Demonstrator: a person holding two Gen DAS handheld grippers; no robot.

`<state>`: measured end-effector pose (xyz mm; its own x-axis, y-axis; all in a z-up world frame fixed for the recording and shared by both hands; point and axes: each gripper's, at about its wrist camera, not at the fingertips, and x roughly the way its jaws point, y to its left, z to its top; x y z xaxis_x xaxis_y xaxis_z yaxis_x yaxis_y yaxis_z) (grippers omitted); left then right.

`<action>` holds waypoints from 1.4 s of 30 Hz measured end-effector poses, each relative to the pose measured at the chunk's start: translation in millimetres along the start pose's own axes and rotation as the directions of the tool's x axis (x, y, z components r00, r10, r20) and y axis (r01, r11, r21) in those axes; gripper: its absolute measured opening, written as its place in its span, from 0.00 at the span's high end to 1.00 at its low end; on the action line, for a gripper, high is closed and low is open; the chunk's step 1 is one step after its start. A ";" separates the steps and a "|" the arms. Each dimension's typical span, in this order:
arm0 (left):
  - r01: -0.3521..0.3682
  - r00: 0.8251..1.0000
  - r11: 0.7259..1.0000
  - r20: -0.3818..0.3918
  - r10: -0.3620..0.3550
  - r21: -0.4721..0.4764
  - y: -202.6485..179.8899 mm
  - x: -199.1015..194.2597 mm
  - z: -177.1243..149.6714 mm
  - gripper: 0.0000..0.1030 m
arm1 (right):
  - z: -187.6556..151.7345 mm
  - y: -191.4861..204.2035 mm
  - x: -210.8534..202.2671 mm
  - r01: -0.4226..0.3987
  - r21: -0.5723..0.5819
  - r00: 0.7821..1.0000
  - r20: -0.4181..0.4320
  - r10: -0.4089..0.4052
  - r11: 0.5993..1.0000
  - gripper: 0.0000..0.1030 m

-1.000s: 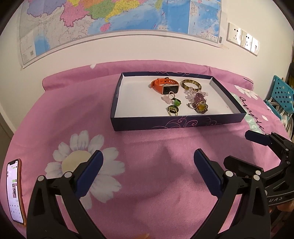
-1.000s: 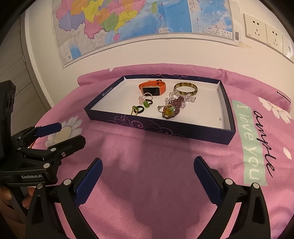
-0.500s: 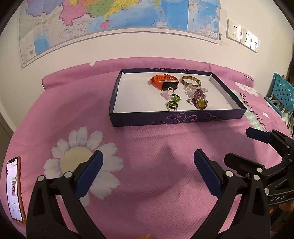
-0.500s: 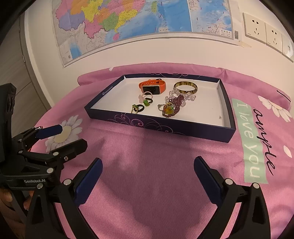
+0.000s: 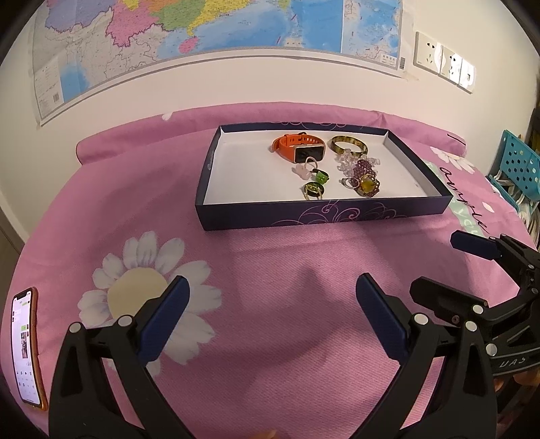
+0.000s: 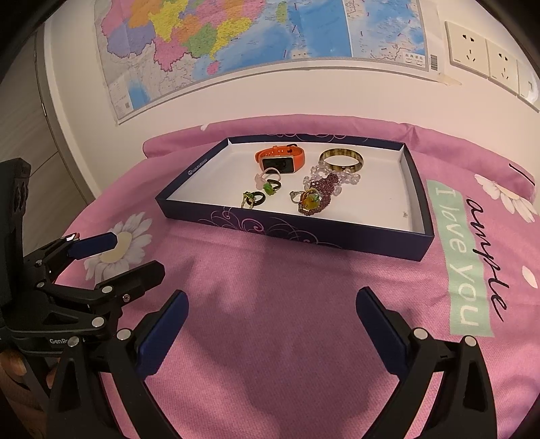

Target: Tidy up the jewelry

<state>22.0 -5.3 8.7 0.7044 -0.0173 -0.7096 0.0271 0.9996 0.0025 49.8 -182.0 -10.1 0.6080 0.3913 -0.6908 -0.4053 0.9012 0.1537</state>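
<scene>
A dark blue shallow box with a white inside lies on the pink bedsheet. In it lie an orange smart band, a brown-green bangle, clear and purple bead bracelets, an amber-stone ring and green rings. My left gripper is open and empty, well short of the box. My right gripper is open and empty beside it.
A phone with a lit screen lies at the sheet's left edge. A wall with a map and sockets stands behind the bed. A teal perforated rack stands at the far right.
Both grippers have drawn back a little from the box, which now looks smaller and farther off. Both stay open and empty.
</scene>
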 end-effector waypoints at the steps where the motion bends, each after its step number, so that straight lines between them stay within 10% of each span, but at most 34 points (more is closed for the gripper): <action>1: 0.000 1.000 1.000 0.000 0.000 0.000 0.2 0.0 -0.3 0.06 | 0.0 -0.2 -0.1 0.000 0.000 1.000 0.001 0.000 1.000 0.07; 42: -0.005 1.000 1.000 -0.008 0.005 0.000 2.1 2.7 -1.4 0.06 | -1.9 -1.7 2.4 -0.002 0.019 1.000 -0.004 0.002 1.000 0.07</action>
<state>23.0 -3.2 5.8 0.6985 -0.0119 -0.7155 0.0236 0.9997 0.0064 50.7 -183.0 -13.3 0.6046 0.3920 -0.6933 -0.3932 0.9039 0.1682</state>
